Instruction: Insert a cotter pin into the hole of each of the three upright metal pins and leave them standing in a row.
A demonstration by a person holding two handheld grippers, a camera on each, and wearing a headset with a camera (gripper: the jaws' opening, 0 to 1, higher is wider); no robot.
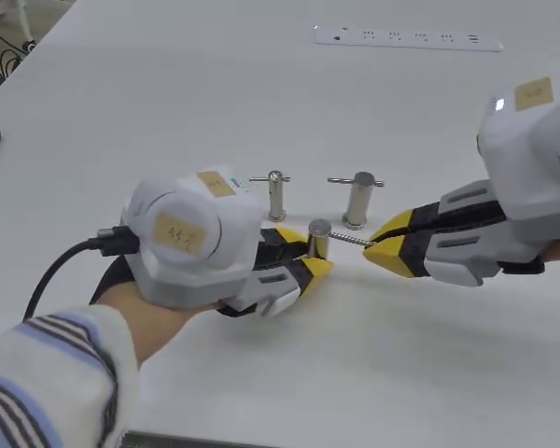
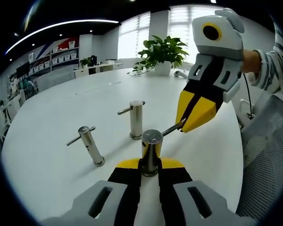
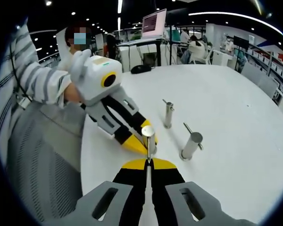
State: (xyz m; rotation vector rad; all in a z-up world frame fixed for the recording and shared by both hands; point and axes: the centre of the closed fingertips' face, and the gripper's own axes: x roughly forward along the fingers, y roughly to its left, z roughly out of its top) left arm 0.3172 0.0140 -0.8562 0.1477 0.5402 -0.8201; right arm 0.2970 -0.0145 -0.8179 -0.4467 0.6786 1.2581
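Note:
Three metal pins stand on the white table. The nearest pin is held upright by my left gripper, shut on its base. My right gripper is shut on a cotter pin, whose tip meets the side of that pin near its top. Behind stand two more pins, a thin one and a thick one, each with a cotter pin through its head.
A white power strip lies at the table's far edge. A black cable runs from my left gripper off to the left. A potted plant stands on the table in the left gripper view. A monitor and people sit at desks behind.

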